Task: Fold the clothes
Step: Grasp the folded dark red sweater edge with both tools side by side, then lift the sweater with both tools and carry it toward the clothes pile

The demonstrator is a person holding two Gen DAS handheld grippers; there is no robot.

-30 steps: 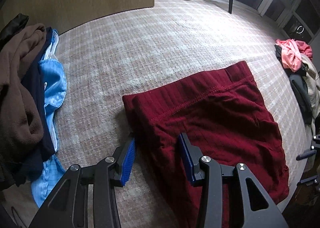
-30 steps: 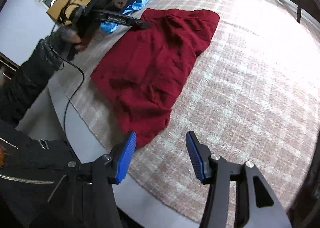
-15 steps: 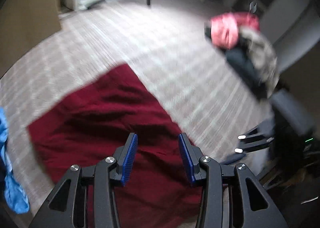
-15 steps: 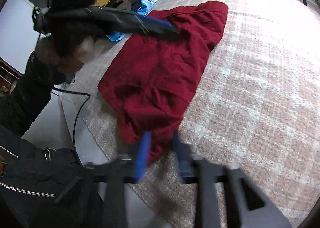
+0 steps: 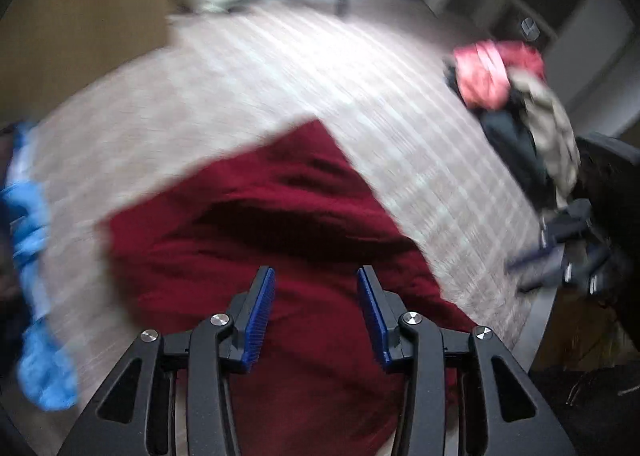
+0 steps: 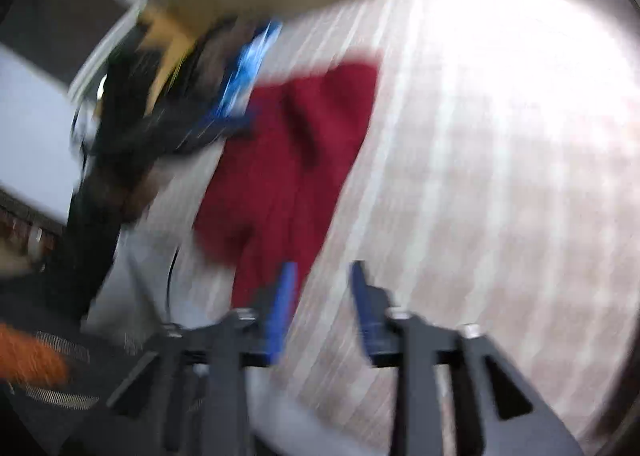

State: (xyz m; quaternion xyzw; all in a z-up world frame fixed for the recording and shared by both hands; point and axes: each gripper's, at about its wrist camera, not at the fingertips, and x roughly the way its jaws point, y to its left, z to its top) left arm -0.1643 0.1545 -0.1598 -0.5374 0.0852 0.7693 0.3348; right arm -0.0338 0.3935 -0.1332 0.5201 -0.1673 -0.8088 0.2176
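Directly beneath the left hand-held gripper [image 5: 316, 312] lies the red garment [image 5: 280, 224].

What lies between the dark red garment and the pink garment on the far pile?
In the left wrist view, only bare checked cloth lies between the dark red garment and the pink garment.

heavy motion blur, blown-out glare

Plaid cloth [image 5: 280, 68] over table; wooden board [image 5: 80, 16] behind.
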